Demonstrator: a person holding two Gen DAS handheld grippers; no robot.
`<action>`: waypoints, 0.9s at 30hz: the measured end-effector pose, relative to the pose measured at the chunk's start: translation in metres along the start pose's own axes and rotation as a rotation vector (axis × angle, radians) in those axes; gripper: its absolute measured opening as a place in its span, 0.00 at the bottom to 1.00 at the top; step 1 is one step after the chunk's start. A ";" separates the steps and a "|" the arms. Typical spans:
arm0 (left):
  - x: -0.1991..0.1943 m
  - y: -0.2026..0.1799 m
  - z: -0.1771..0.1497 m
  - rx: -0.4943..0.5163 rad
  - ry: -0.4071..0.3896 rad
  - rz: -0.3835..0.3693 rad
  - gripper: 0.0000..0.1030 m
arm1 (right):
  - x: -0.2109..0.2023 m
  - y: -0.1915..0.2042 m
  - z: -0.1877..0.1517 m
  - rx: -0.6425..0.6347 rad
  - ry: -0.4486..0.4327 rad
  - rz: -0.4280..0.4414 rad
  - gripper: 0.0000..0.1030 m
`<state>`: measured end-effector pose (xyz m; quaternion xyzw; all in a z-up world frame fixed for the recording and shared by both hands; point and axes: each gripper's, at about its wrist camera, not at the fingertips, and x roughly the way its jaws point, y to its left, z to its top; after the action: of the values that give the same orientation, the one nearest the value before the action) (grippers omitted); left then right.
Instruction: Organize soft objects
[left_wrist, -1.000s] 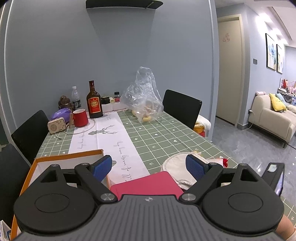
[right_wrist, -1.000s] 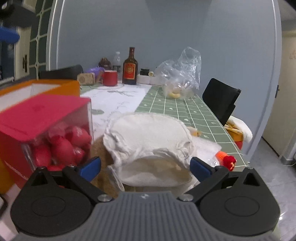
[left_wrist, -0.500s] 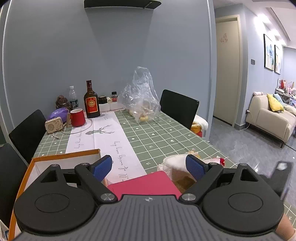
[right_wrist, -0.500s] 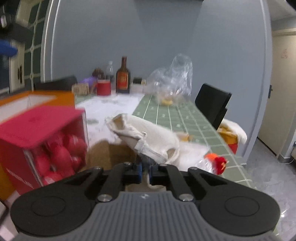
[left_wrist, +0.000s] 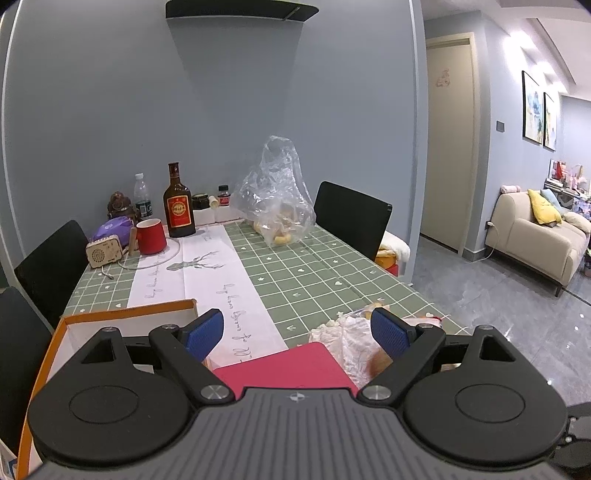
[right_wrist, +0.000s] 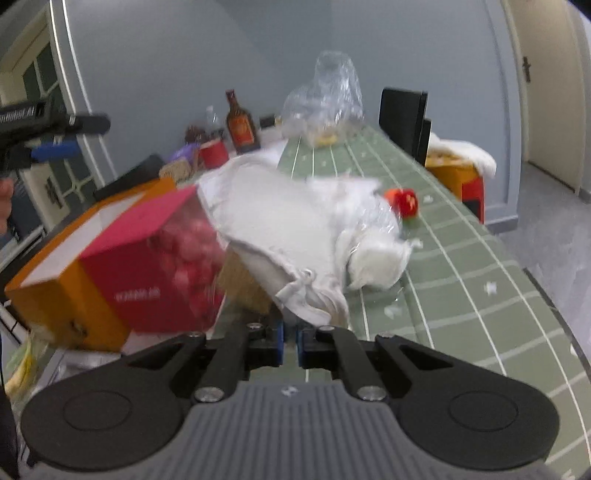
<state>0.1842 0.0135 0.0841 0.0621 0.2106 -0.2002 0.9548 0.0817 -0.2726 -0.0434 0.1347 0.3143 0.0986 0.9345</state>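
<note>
My right gripper (right_wrist: 291, 341) has just clamped shut on the hem of the cream cloth drawstring bag (right_wrist: 280, 236), now dragged off the green checked worktop (right_wrist: 461, 280) beside the red windowed box (right_wrist: 155, 254); grasp secured. Left gripper (left_wrist: 297, 332) hangs apart, empty, above the orange-rimmed cardboard box (left_wrist: 122, 314), the likely destination

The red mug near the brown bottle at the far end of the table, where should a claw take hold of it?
Grip the red mug across its rim and wall, coming down from above on the near, open side. It stands upright with its mouth up. The bottle is close on its right and the small wooden box on its left, so a sideways approach looks cramped.
</note>
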 end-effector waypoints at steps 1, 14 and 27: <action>-0.001 -0.001 0.000 0.004 -0.002 0.000 1.00 | 0.001 -0.001 -0.003 0.014 0.013 0.018 0.05; -0.005 0.001 0.001 0.003 -0.015 0.001 1.00 | 0.021 0.004 -0.010 0.007 -0.020 -0.050 0.66; -0.009 0.002 0.001 -0.002 -0.018 -0.013 1.00 | 0.036 0.036 -0.016 -0.232 -0.073 -0.126 0.95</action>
<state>0.1779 0.0187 0.0891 0.0580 0.2024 -0.2069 0.9554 0.0965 -0.2260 -0.0647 0.0091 0.2745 0.0705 0.9590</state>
